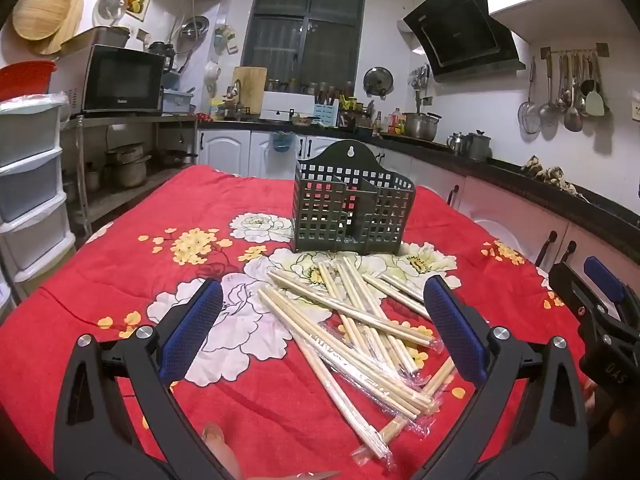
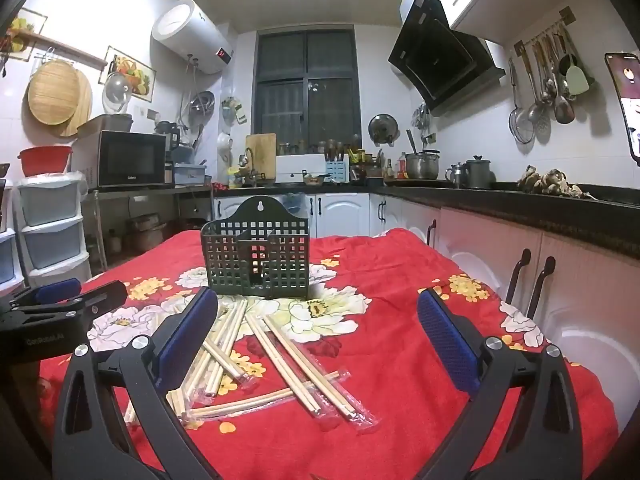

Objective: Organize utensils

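Note:
Several pairs of wooden chopsticks (image 1: 360, 328) in clear wrappers lie in a loose pile on the red floral cloth (image 1: 120, 264). Behind them a dark green perforated holder (image 1: 352, 212) with compartments stands upright and holds nothing I can see. My left gripper (image 1: 324, 292) hovers open just above the near side of the pile. The right gripper (image 2: 316, 304) is open too, to the right of the pile (image 2: 280, 352), with the holder (image 2: 260, 260) ahead of it. Its arm shows at the right edge of the left wrist view (image 1: 600, 304). Neither gripper touches a chopstick.
Kitchen counters (image 2: 520, 200) with pots run along the back and right, close to the table's right edge. White drawers (image 1: 32, 184) and a shelf with a microwave (image 1: 120, 80) stand at the left. A fingertip (image 1: 216, 436) shows at the bottom of the left wrist view.

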A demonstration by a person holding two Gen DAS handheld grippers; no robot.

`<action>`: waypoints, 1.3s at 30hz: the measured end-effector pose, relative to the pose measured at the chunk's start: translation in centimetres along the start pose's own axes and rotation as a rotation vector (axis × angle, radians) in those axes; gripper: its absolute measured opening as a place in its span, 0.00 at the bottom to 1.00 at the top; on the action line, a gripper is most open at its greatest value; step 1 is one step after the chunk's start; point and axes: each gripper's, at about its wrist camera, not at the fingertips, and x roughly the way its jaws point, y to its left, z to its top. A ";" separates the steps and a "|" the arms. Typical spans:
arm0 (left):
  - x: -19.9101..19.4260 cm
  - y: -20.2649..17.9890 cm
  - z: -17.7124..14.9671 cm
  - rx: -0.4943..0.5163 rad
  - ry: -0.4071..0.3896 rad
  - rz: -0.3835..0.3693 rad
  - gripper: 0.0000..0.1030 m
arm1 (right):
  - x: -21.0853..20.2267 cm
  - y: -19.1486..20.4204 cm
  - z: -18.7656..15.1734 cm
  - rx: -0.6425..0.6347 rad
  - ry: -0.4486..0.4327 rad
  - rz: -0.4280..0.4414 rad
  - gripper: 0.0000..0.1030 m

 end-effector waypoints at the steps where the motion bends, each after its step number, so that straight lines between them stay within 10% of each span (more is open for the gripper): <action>1: 0.0 0.1 0.0 -0.002 -0.001 0.001 0.90 | 0.0 0.0 0.0 0.001 0.000 0.000 0.94; 39: -0.4 -0.3 0.4 -0.006 -0.009 0.000 0.90 | -0.3 0.1 -0.1 0.002 -0.003 -0.001 0.94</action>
